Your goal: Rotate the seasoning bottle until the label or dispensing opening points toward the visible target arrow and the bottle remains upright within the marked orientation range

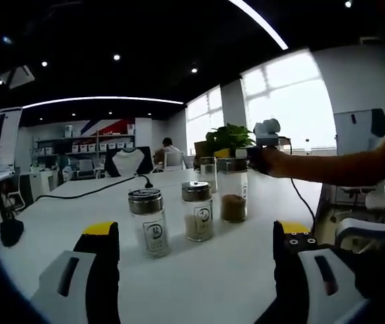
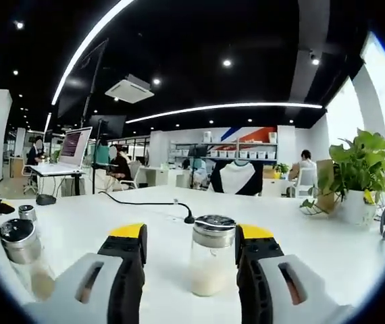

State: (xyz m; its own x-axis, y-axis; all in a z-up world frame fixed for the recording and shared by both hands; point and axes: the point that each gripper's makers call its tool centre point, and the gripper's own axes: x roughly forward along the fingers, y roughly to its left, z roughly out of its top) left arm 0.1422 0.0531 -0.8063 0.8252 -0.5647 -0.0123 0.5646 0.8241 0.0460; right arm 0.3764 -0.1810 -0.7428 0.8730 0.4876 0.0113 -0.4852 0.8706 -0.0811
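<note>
Bracketing: I am holding my right gripper [image 2: 191, 260] around a seasoning bottle [image 2: 211, 256] on the white bench [image 2: 111, 216], one jaw on each side of its glass body.
Right gripper state: the jaws are sitting spread just beside the glass; I cannot tell whether they are touching it yet.
Left gripper state: I am keeping my left gripper [image 1: 196, 256] spread wide and holding nothing, low over the bench.
Where the bottles are standing: in the left gripper view three bottles are lining up upright: a labelled shaker [image 1: 149, 221] nearest, a second labelled shaker [image 1: 198, 210] behind it, and a brown-filled bottle [image 1: 234, 189] farthest, where a hand [image 1: 265, 160] is reaching in.
Target arrow: I am not seeing any arrow or mark on the bench, so the aim direction is staying unknown.
Handling: I am judging the bottle rigid, smooth and breakable, with pale powder low inside, so fairly light and tippy.
Where to hold: I am planning to grip the glass mid-body, below the perforated metal cap [image 2: 214, 223], and to twist gently while keeping it vertical.
</note>
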